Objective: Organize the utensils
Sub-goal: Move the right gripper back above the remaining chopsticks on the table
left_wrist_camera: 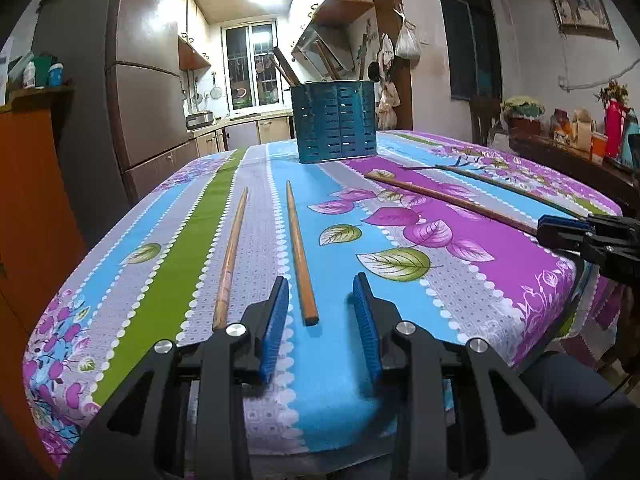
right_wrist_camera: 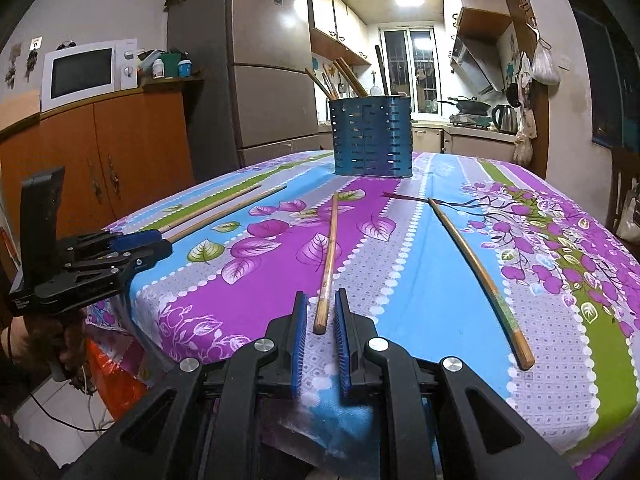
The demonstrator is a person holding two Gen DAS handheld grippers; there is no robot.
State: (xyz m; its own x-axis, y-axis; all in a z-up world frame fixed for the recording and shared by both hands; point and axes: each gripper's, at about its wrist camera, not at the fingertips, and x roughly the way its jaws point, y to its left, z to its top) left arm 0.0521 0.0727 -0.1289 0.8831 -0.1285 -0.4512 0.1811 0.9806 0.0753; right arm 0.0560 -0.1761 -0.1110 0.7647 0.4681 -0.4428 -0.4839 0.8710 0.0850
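Bare tablecloth point(left_wrist_camera: 344, 360) lies open ahead; four loose chopsticks point(left_wrist_camera: 301, 256) cross the lanes, and the blue holder point(left_wrist_camera: 335, 122) blocks the far end.

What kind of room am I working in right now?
Most likely a home kitchen and dining area. A fridge and microwave stand to one side, a stove with a wok sits at the back under a range hood, and the table wears a floral cloth.
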